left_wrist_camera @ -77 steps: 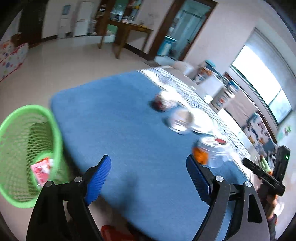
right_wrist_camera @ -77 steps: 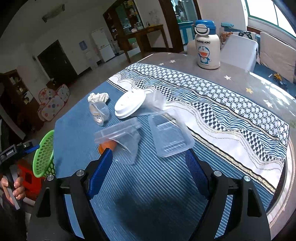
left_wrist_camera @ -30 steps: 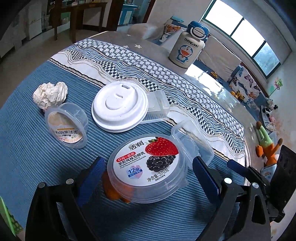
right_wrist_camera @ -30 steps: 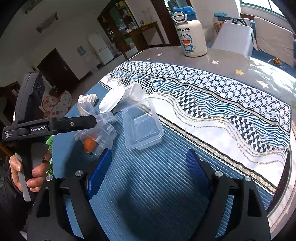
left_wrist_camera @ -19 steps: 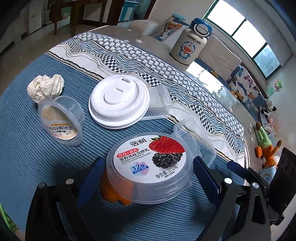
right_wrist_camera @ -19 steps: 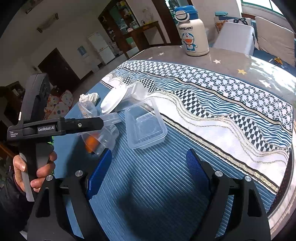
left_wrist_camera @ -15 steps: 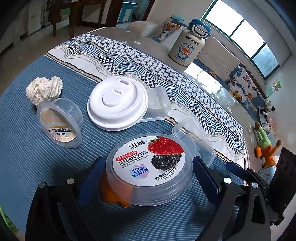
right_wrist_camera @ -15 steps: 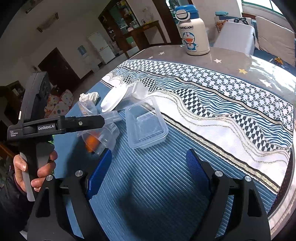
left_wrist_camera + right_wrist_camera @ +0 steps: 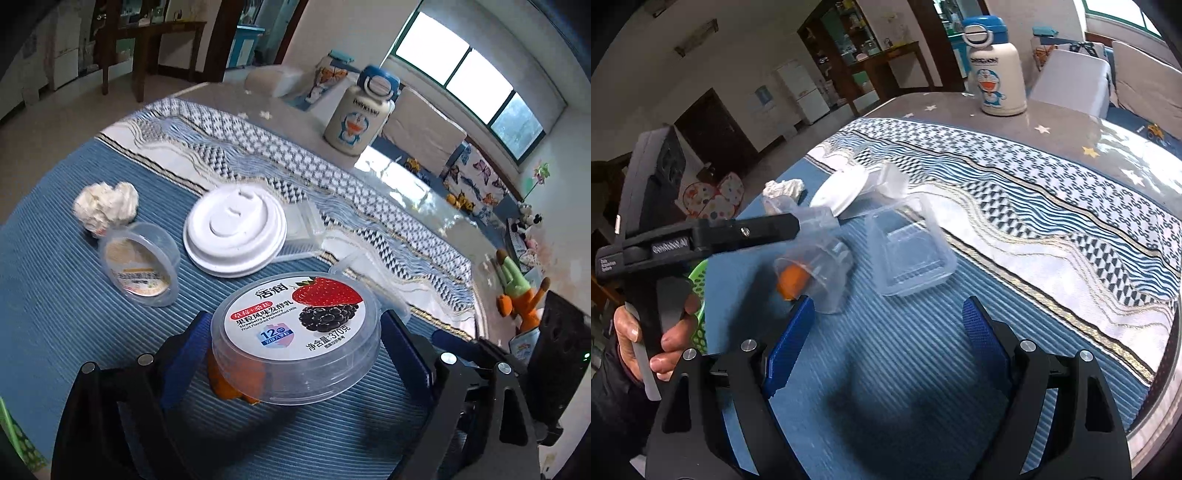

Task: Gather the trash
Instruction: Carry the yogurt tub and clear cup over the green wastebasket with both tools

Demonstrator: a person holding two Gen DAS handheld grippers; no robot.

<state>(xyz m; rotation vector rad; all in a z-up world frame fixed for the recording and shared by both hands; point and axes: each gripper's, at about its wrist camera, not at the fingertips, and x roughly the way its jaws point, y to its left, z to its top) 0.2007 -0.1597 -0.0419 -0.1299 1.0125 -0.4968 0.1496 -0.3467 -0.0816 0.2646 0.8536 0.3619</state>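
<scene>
My left gripper (image 9: 295,343) is shut on a clear yogurt tub (image 9: 295,336) with a strawberry label and orange peel inside; the tub looks lifted off the blue cloth, and it also shows in the right wrist view (image 9: 816,269). On the cloth lie a small clear cup (image 9: 138,262), a crumpled paper ball (image 9: 105,208), a white round lid (image 9: 234,236) and a clear square tray (image 9: 912,251). My right gripper (image 9: 886,339) is open and empty above the cloth, near the tray.
A green mesh basket (image 9: 698,291) stands off the table's left edge, behind the left gripper's handle (image 9: 665,251). A Doraemon bottle (image 9: 995,70) stands at the far end of the table. Toys lie on the floor (image 9: 517,291) to the right.
My left gripper has closed on the yogurt tub and raised it slightly. My right gripper has barely moved.
</scene>
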